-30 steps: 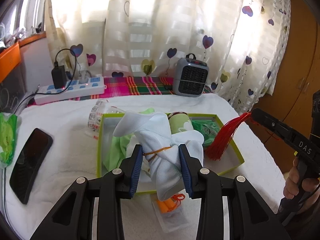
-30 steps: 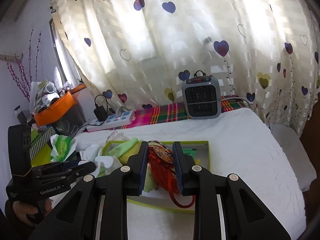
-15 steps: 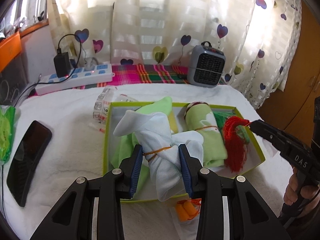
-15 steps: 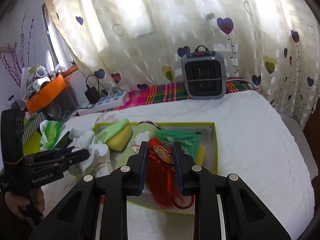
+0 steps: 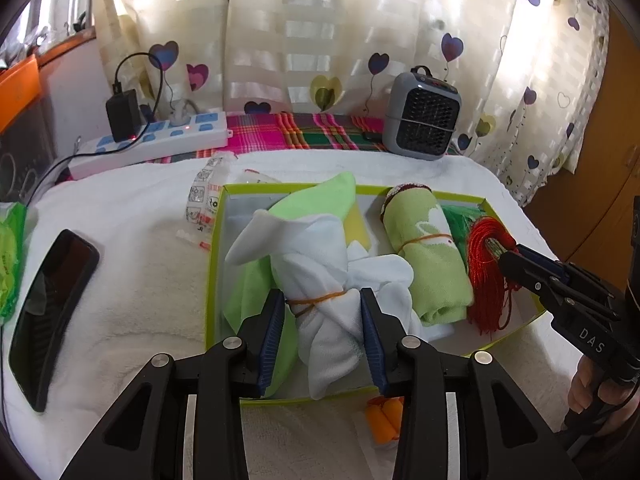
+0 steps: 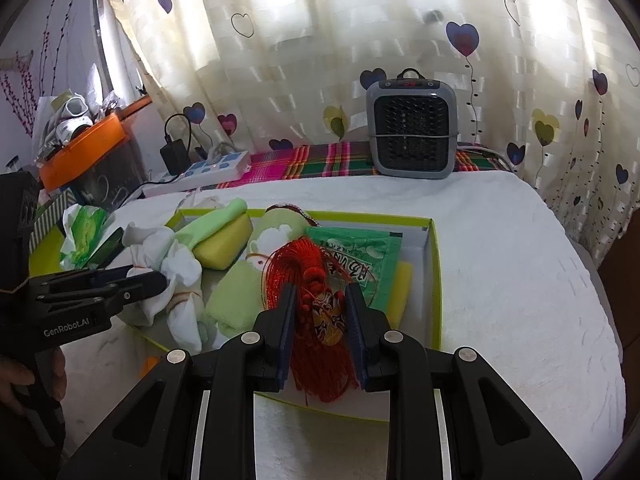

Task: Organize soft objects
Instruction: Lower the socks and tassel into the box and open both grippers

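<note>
Flat green printed packet (image 6: 362,258): lower edge hidden behind red tassel (image 6: 316,280).
Black phone (image 5: 48,316): screen unreadable.

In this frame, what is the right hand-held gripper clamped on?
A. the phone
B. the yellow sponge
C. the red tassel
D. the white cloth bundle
C: the right hand-held gripper is shut on the red tassel, whose strands hang over the green box; the white cloth bundle sits between the left one's pads.
</note>
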`<state>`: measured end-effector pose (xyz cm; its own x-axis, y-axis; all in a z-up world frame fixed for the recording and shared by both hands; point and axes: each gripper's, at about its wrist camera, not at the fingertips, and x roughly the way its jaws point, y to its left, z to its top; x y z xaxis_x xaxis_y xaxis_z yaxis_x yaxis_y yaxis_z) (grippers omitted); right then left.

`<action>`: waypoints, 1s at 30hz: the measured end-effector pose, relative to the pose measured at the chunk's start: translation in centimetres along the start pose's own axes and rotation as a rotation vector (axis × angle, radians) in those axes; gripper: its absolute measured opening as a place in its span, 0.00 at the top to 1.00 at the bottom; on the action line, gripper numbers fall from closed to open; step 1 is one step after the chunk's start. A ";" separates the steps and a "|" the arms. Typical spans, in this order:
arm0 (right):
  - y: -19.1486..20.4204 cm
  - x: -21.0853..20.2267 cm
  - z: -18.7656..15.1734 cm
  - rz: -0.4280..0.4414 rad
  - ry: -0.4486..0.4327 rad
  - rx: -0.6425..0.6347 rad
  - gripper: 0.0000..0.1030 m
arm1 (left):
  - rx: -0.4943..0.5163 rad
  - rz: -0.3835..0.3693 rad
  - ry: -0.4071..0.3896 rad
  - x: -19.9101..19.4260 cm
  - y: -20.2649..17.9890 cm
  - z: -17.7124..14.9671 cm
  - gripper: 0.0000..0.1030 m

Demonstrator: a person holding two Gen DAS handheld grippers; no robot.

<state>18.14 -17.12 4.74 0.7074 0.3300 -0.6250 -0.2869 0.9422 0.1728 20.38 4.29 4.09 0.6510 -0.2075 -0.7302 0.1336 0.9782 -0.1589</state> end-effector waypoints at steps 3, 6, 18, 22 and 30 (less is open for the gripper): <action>-0.1 0.1 -0.1 -0.013 0.001 0.000 0.75 | 0.002 0.007 0.000 0.0 0.0 -0.1 0.62; -0.1 0.0 -0.2 -0.012 0.000 0.004 0.75 | 0.002 0.011 0.002 0.1 0.0 -0.2 0.59; 0.1 -0.2 -0.6 -0.030 0.000 -0.005 0.70 | 0.014 0.019 -0.004 -0.3 -0.3 -0.5 0.52; 0.1 -0.3 -0.7 -0.036 -0.006 0.002 0.63 | 0.018 0.024 -0.013 -0.7 -0.5 -0.7 0.50; 0.4 -0.9 -0.8 -0.038 -0.016 0.002 0.50 | 0.025 0.032 -0.022 -1.1 -0.8 -0.9 0.47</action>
<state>16.86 -17.07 4.75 0.7282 0.2950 -0.6186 -0.2588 0.9541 0.1504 18.88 3.77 4.42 0.6714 -0.1760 -0.7199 0.1307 0.9843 -0.1187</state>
